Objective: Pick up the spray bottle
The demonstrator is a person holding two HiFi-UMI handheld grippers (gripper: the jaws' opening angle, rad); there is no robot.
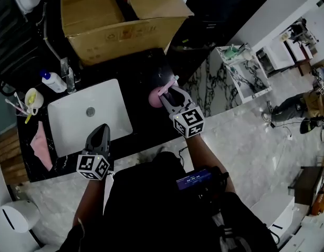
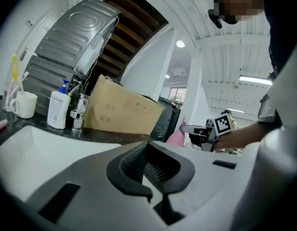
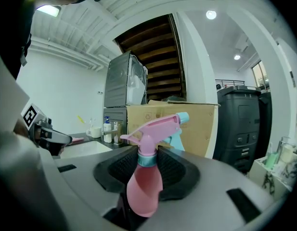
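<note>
My right gripper (image 1: 169, 92) is shut on the pink spray bottle (image 1: 156, 98), just above the black counter to the right of the sink. In the right gripper view the bottle (image 3: 144, 189) stands upright between the dark pads (image 3: 179, 170). Its pink trigger head with a light blue nozzle rises above the jaws. My left gripper (image 1: 101, 135) hovers over the sink's front edge. Its jaws are shut with nothing between them, as the left gripper view (image 2: 150, 172) shows.
A white sink (image 1: 106, 119) is set in the black counter, with a faucet (image 1: 67, 73), a white pump bottle (image 1: 53, 81) and a cup of toothbrushes (image 1: 31, 98) at its left. A pink cloth (image 1: 42, 143) lies near the left edge. A cardboard box (image 1: 119, 22) stands behind.
</note>
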